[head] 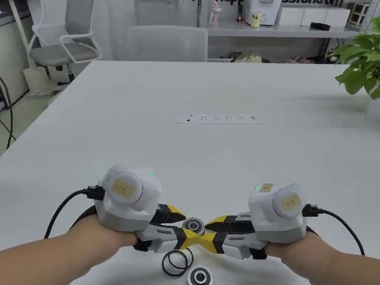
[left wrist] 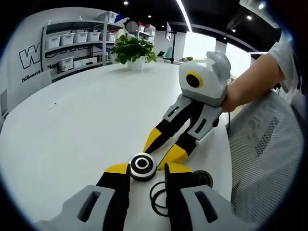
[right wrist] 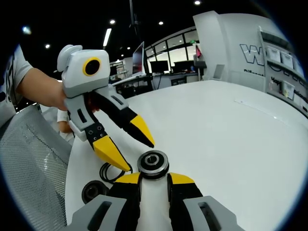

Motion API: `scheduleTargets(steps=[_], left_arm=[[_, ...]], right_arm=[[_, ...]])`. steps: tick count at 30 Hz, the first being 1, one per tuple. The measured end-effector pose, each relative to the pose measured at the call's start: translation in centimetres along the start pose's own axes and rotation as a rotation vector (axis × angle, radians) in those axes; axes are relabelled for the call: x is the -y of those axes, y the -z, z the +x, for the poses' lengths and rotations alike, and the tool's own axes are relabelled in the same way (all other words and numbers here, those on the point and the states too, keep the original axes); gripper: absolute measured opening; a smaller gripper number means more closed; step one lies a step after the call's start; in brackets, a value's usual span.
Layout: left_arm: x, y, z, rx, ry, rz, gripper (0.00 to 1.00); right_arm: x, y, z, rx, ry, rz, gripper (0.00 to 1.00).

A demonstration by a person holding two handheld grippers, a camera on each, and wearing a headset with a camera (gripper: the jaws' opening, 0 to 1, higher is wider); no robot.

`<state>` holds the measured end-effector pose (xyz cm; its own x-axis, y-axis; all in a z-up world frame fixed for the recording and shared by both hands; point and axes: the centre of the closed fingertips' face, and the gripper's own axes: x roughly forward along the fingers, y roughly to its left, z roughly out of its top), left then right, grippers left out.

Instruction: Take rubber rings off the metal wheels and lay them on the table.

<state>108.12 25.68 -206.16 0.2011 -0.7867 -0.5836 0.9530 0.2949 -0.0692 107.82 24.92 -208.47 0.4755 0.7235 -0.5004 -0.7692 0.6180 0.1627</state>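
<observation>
A large "W" begins a cut-off word on the wall point(left wrist: 30, 57); smaller lettering beneath it is too blurred to read.

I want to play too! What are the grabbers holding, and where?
It cannot be told for sure. The small round metal wheel sits by its rim at the tips of the left gripper and the right gripper.

Left gripper point(left wrist: 147, 169) and right gripper point(right wrist: 154, 177): grey-white, black jaws tipped yellow (both alike); wheel point(head: 193, 225) silver, rings point(head: 177, 261) black.
</observation>
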Motion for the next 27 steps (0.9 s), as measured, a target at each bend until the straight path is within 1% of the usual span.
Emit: scheduleTargets(steps=[4,12,15,18,19,20,27], left_arm=[[-0.19,0.23,0.3,-0.012,-0.003,-0.003,0.22],[-0.29,0.1,0.55,-0.016,-0.007,0.014,0.17],[-0.25,0.1,0.66,-0.021,-0.011,0.037,0.16],[-0.21,0.1,0.75,-0.03,-0.029,0.076,0.12],[-0.33,0.28,0.72,-0.04,-0.041,0.084,0.11],[-0.29,0.17,0.73,-0.036,-0.04,0.088,0.11],[-0.45,0.15,0.74,-0.032,-0.049,0.078,0.1]], right_arm=[[0.02,0.09,-0.06,0.003,0.0,0.007,0.18],[-0.01,0.09,-0.04,0.005,0.0,0.007,0.16],[-0.08,0.08,0.03,0.005,0.0,0.006,0.16],[-0.09,0.09,0.03,0.005,0.001,0.005,0.16],[-0.07,0.1,0.02,0.004,0.002,0.005,0.16],[-0.06,0.09,0.01,0.005,0.003,0.004,0.16],[-0.09,0.11,-0.03,0.002,0.009,0.011,0.15]])
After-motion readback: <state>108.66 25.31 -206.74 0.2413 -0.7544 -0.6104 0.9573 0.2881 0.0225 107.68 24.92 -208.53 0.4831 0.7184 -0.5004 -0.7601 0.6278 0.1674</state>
